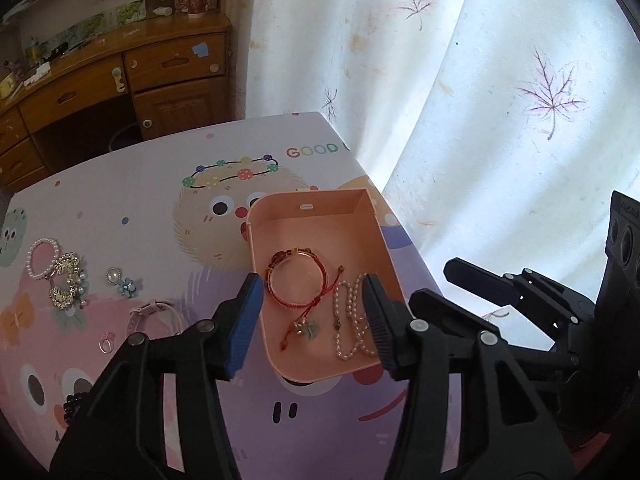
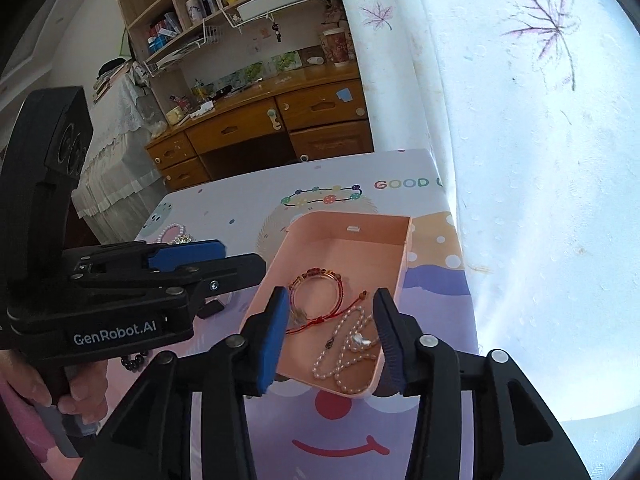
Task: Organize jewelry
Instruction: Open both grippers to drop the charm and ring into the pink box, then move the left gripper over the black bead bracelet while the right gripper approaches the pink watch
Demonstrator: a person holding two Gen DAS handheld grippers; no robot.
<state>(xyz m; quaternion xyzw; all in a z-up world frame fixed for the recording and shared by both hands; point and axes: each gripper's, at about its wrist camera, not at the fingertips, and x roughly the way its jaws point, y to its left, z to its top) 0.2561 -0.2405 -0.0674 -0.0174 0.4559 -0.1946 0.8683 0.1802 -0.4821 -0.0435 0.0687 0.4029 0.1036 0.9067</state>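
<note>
A peach tray (image 1: 376,220) stands on the cartoon-print table near its right edge. In the tray lie a red cord bracelet (image 1: 298,280) and a pearl necklace (image 1: 352,320). My left gripper (image 1: 312,284) hovers open over the tray with nothing between its pads. My right gripper (image 2: 331,296) also hangs open above the tray (image 2: 360,220), over the pearl necklace (image 2: 344,348) and beside the red bracelet (image 2: 316,292). Loose on the table's left lie a pearl bracelet (image 1: 42,258), a gold hair clip (image 1: 66,280), a pearl brooch (image 1: 114,276), a pink watch (image 1: 150,312) and a pink ring (image 1: 106,340).
A white leaf-print curtain (image 1: 480,100) hangs right behind the table's right edge. A wooden desk (image 1: 120,80) with drawers stands beyond the far edge. A dark bead bracelet (image 1: 74,404) lies at the near left. A hand (image 2: 36,396) grips the left gripper's handle.
</note>
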